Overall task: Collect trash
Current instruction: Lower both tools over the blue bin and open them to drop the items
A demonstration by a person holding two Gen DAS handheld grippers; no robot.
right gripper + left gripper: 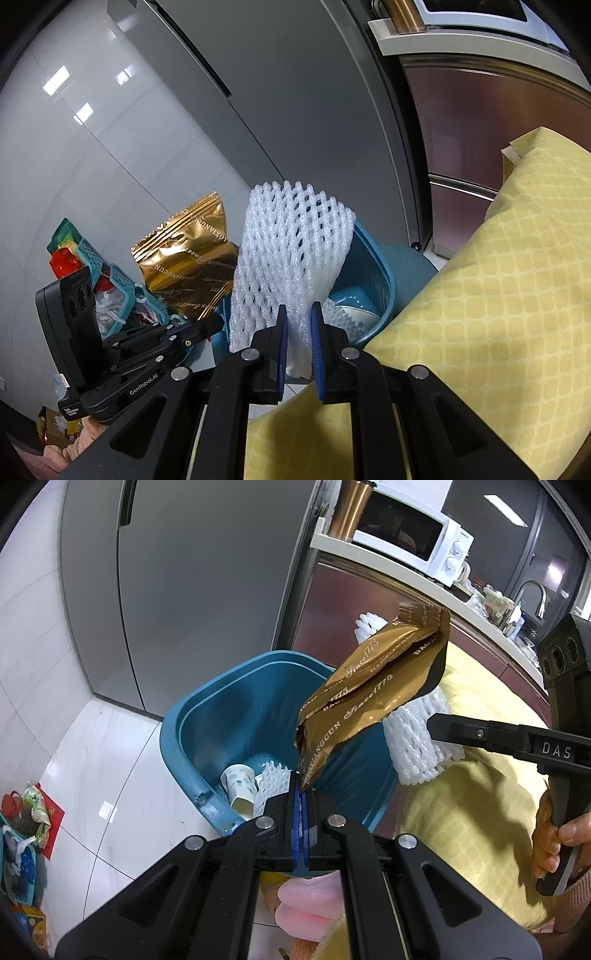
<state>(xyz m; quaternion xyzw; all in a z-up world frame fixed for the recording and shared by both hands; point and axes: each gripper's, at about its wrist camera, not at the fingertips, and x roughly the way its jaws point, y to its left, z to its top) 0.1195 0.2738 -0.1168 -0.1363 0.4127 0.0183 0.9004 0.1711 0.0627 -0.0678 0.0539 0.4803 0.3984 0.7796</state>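
My left gripper [302,797] is shut on the lower corner of a gold foil snack wrapper [373,686], which stands up over the mouth of the blue trash bin [192,746]. Inside the bin lie a dotted paper cup [240,788] and a piece of white foam net [271,782]. My right gripper [299,325] is shut on a white foam fruit net [291,254], held upright just beside the bin [373,277]. The gold wrapper [188,254] and the left gripper [207,328] show to its left. In the left wrist view the right gripper's fingers [461,733] reach in from the right, with the foam net [417,746] in them.
A yellow checked cloth [498,295] covers the surface on the right, close to the bin. A grey fridge [192,576] stands behind the bin. Floor clutter with a teal basket [122,291] lies to the left. A counter with a microwave [417,531] runs at the back right.
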